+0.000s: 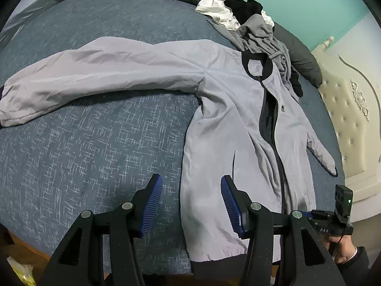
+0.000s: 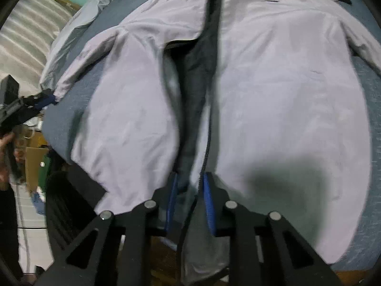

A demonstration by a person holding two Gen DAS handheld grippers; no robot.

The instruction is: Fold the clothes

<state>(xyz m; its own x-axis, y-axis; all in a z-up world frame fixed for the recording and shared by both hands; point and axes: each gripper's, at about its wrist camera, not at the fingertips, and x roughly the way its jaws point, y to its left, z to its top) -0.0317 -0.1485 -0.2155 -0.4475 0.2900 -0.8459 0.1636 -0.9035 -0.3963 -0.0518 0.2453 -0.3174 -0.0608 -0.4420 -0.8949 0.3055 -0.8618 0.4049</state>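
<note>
A pale lilac-grey jacket (image 1: 226, 119) lies face up on the blue bedspread (image 1: 83, 155). Its front is unzipped and one sleeve (image 1: 83, 71) stretches far to the left. My left gripper (image 1: 191, 186) hangs open above the hem's left edge, with nothing pinched between its blue pads (image 1: 154, 197). In the right wrist view the jacket (image 2: 285, 95) fills the frame. My right gripper (image 2: 189, 186) sits at the hem, its pads narrowly apart, with the zipper edge (image 2: 202, 143) and dark lining between them. That view is blurred, so any pressing of the pads is unclear.
A heap of white, black and grey clothes (image 1: 250, 23) lies beyond the collar, next to a dark grey pillow (image 1: 304, 59). A cream padded headboard (image 1: 352, 119) stands at the right. The bed's wooden edge runs just under the hem. Cardboard boxes (image 2: 33, 164) stand on the floor at the left.
</note>
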